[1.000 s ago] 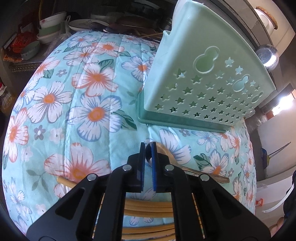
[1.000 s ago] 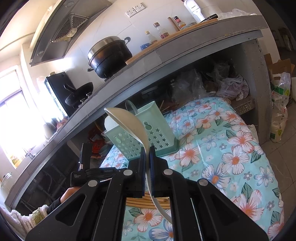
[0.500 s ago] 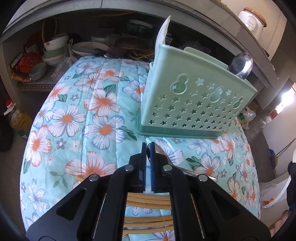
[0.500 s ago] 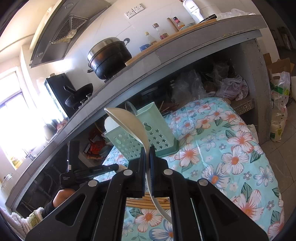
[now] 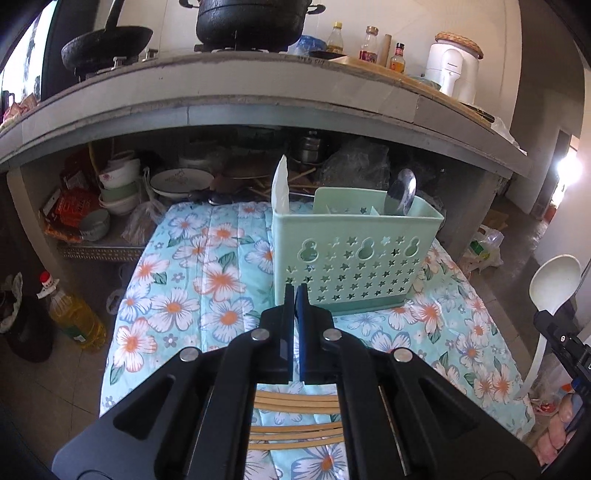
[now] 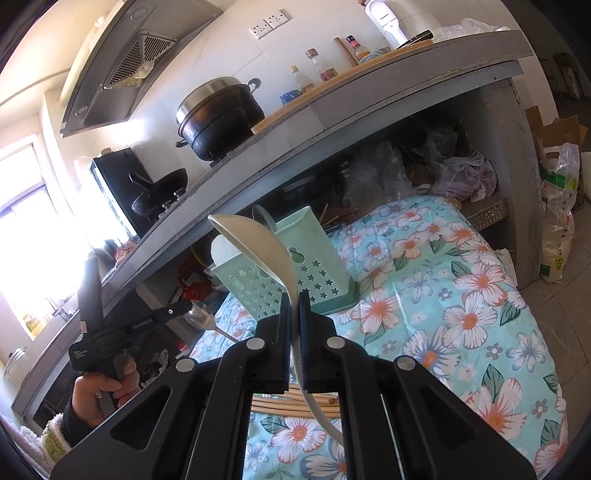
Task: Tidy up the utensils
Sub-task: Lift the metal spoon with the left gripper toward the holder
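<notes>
A mint green utensil caddy stands on the floral cloth. It holds a white paddle and a metal spoon. My left gripper hangs shut above the cloth, short of the caddy. The right wrist view shows this gripper pinching a second metal spoon, which the fingers hide in the left wrist view. My right gripper is shut on the handle of a white ladle, bowl up. Several wooden chopsticks lie on the cloth under both grippers.
A grey counter with black pots overhangs the far end of the table. Bowls and plates crowd the shelf beneath it. An oil bottle stands on the floor at left, bags at right.
My left gripper has risen and drawn back from the cloth, lifting the metal spoon; the caddy now looks smaller and farther. The right gripper and its ladle have not moved.
</notes>
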`<control>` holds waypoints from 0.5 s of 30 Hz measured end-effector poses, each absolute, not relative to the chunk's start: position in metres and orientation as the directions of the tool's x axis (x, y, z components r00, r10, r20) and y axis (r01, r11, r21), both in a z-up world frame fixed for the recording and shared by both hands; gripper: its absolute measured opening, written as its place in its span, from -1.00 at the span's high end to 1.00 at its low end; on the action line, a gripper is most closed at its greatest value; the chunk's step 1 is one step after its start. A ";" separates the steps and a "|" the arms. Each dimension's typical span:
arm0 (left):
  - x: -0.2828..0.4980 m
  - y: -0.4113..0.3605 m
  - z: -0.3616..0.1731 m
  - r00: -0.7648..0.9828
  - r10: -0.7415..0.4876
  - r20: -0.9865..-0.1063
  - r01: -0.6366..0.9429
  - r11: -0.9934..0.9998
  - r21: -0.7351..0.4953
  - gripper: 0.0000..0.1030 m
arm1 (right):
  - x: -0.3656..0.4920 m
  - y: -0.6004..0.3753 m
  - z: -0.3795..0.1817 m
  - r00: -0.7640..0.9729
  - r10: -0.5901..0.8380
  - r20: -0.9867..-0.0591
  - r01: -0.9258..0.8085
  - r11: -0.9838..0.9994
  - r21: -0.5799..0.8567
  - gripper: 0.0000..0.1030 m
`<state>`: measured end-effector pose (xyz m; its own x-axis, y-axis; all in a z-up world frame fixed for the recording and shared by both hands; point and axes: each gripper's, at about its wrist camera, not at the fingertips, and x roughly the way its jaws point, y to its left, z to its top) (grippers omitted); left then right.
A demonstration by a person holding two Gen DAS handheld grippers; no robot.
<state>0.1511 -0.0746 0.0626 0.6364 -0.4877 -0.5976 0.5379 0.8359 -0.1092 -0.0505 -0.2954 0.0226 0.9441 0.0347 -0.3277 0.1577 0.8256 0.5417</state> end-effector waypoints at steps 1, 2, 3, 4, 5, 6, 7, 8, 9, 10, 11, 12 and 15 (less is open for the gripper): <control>0.149 -0.074 0.065 0.642 -0.488 -0.591 0.541 0.835 -0.101 1.00 | -0.051 -0.295 0.023 0.944 0.034 -0.327 0.158 0.826 0.541 0.91; 0.146 -0.074 0.069 0.649 -0.488 -0.584 0.545 0.833 -0.091 0.99 | -0.051 -0.295 0.022 0.945 0.034 -0.326 0.157 0.826 0.542 0.91; 0.143 -0.074 0.072 0.656 -0.488 -0.575 0.548 0.833 -0.082 0.99 | -0.051 -0.295 0.022 0.945 0.034 -0.324 0.156 0.826 0.542 0.91; 0.141 -0.073 0.075 0.661 -0.489 -0.569 0.550 0.832 -0.075 0.99 | -0.051 -0.295 0.023 0.946 0.033 -0.323 0.156 0.827 0.541 0.91; 0.138 -0.073 0.078 0.666 -0.490 -0.562 0.553 0.830 -0.069 0.99 | -0.052 -0.295 0.023 0.946 0.032 -0.322 0.156 0.827 0.541 0.91; 0.135 -0.072 0.082 0.673 -0.491 -0.553 0.556 0.829 -0.061 0.99 | -0.052 -0.295 0.023 0.947 0.033 -0.321 0.155 0.826 0.542 0.91; 0.133 -0.071 0.085 0.677 -0.493 -0.546 0.558 0.828 -0.057 0.99 | -0.052 -0.295 0.023 0.947 0.032 -0.320 0.155 0.826 0.542 0.91; 0.131 -0.069 0.089 0.681 -0.497 -0.538 0.560 0.827 -0.055 0.99 | -0.052 -0.295 0.023 0.947 0.032 -0.319 0.155 0.826 0.542 0.91; 0.128 -0.068 0.094 0.686 -0.501 -0.528 0.562 0.825 -0.052 0.99 | -0.052 -0.295 0.023 0.947 0.033 -0.319 0.154 0.825 0.543 0.91; 0.126 -0.066 0.098 0.692 -0.502 -0.518 0.564 0.825 -0.047 0.99 | -0.053 -0.296 0.023 0.947 0.032 -0.319 0.155 0.825 0.543 0.91; 0.124 -0.065 0.103 0.700 -0.505 -0.505 0.565 0.824 -0.042 0.99 | -0.053 -0.296 0.023 0.947 0.032 -0.318 0.155 0.826 0.542 0.91; 0.121 -0.064 0.108 0.706 -0.509 -0.493 0.567 0.823 -0.038 0.99 | -0.053 -0.295 0.023 0.948 0.031 -0.318 0.155 0.827 0.541 0.91; 0.115 -0.058 0.131 0.730 -0.525 -0.438 0.570 0.821 -0.033 0.99 | -0.054 -0.297 0.023 0.949 0.031 -0.315 0.153 0.825 0.544 0.91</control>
